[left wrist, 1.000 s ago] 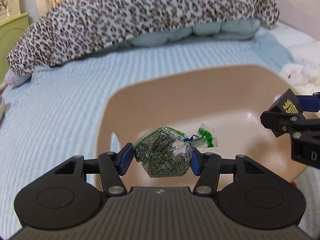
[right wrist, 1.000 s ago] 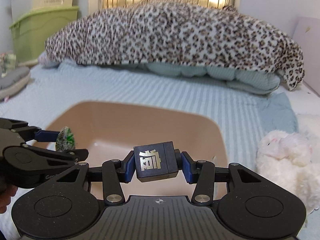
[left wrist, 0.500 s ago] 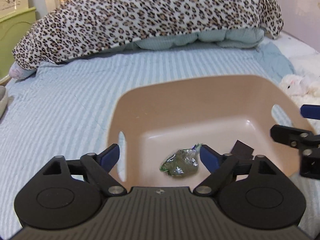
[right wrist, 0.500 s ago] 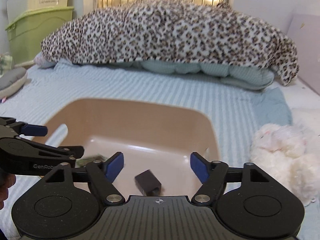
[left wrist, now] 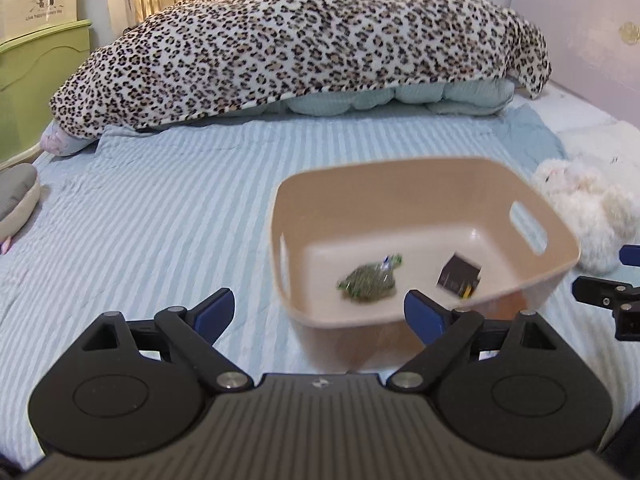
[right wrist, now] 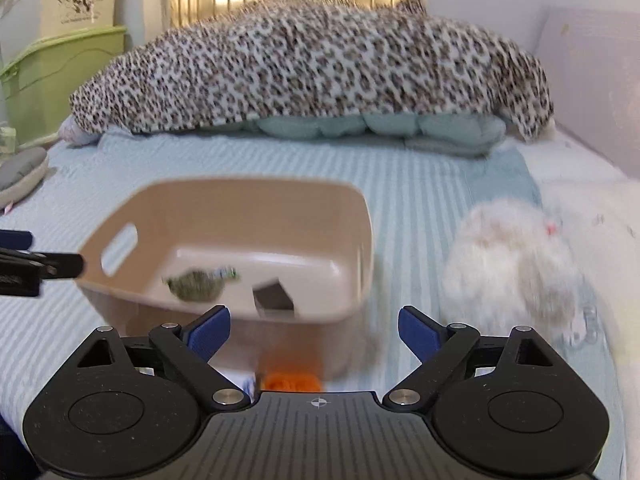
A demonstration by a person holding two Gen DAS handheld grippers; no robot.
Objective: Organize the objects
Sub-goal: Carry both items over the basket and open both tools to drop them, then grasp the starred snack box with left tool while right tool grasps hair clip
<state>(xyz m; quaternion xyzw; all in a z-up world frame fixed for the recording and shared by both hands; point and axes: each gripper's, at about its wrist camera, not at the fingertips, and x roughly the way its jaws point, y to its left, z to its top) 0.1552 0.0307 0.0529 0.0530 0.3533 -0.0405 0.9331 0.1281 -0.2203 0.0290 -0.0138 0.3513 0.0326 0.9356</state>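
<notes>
A tan plastic basket (left wrist: 420, 184) (right wrist: 248, 188) sits on the striped bed. Inside it lie a small bag of green herbs (left wrist: 366, 282) (right wrist: 196, 284) and a black cube (left wrist: 458, 276) (right wrist: 274, 298). My left gripper (left wrist: 320, 312) is open and empty, at the basket's near left. My right gripper (right wrist: 314, 330) is open and empty, in front of the basket's near wall. A white plush toy (right wrist: 516, 264) (left wrist: 588, 208) lies right of the basket. An orange object (right wrist: 290, 380) shows just below the right gripper.
A leopard-print blanket (left wrist: 304, 40) over pale green pillows (left wrist: 400, 96) fills the back of the bed. Green storage boxes (right wrist: 60, 80) stand at the far left. A grey cushion (left wrist: 16, 196) lies at the left edge. A pink wall (left wrist: 580, 40) bounds the right side.
Both grippers opened and dropped the herb bag and the black cube into the basket. Both then pulled back and away from the basket.
</notes>
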